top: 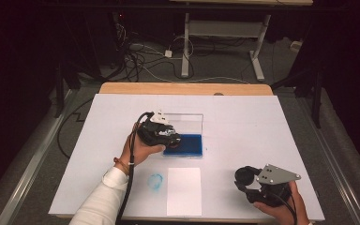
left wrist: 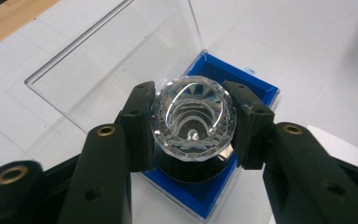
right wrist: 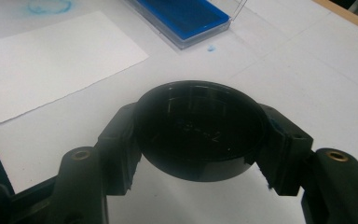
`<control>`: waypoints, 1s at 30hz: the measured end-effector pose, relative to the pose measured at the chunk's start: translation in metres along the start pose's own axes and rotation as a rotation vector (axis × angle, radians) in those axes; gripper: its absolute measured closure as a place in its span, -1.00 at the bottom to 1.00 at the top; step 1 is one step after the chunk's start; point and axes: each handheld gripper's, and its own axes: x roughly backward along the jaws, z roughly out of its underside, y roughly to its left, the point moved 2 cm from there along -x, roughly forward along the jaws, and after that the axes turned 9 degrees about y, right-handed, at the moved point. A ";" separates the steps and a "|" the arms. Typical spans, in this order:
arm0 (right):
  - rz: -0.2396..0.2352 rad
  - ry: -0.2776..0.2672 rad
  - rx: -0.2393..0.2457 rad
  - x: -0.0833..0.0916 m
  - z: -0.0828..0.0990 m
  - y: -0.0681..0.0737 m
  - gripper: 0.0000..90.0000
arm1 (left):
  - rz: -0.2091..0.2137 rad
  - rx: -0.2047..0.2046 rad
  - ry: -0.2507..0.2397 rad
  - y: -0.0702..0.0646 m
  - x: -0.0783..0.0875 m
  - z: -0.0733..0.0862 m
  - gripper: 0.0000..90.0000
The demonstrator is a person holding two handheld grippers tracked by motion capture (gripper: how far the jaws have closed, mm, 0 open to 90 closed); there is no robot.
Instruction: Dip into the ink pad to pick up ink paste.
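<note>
left gripper (left wrist: 193, 128) was clamped on the faceted clear crystal stamp with black base (left wrist: 193, 119), directly over the blue ink pad in the open clear box (left wrist: 256, 88); right gripper (right wrist: 200, 140) gripped a round black cap (right wrist: 200, 128), well apart.

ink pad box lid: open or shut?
Open. The clear lid stands up from the back edge of the blue ink pad box, behind the faceted stamp that the left claw grips.
</note>
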 end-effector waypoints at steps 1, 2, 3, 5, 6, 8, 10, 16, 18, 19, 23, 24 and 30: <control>0.000 -0.002 -0.001 0.000 0.000 0.000 -0.14 | -0.007 0.003 -0.012 -0.001 0.002 0.001 0.21; 0.003 -0.005 0.000 0.001 0.000 0.000 -0.14 | -0.001 0.004 -0.026 -0.001 0.005 0.002 0.21; 0.005 -0.007 0.001 0.001 0.000 0.000 -0.14 | 0.007 0.006 -0.039 -0.001 0.007 0.002 0.21; 0.005 -0.004 0.001 0.001 0.000 0.000 -0.14 | 0.004 -0.002 -0.049 -0.003 0.010 0.003 0.21; 0.004 -0.002 -0.002 0.000 0.000 0.000 -0.14 | 0.006 -0.007 -0.048 -0.004 0.010 0.003 0.21; 0.002 -0.001 0.001 0.000 0.000 0.000 -0.14 | 0.007 -0.012 -0.049 -0.006 0.011 0.004 0.21; 0.001 -0.001 0.003 0.000 0.000 0.001 -0.14 | 0.007 -0.014 -0.051 -0.007 0.011 0.004 0.21; 0.000 -0.001 0.009 0.000 0.000 0.001 -0.14 | 0.005 -0.022 -0.059 -0.010 0.014 0.004 0.21; 0.001 -0.002 0.009 0.000 0.000 0.001 -0.14 | 0.005 -0.022 -0.066 -0.010 0.016 0.003 0.21; 0.001 -0.002 0.009 0.001 0.000 0.001 -0.14 | 0.003 -0.026 -0.066 -0.011 0.017 0.003 0.21; 0.000 -0.004 0.008 0.001 -0.001 0.001 -0.14 | -0.006 -0.032 -0.083 -0.013 0.025 -0.001 0.21; 0.000 -0.002 0.008 0.001 -0.001 0.001 -0.14 | -0.005 -0.035 -0.088 -0.013 0.028 -0.003 0.21; -0.004 0.003 0.006 -0.001 -0.001 0.002 -0.14 | -0.011 -0.054 -0.087 -0.014 0.038 -0.013 0.21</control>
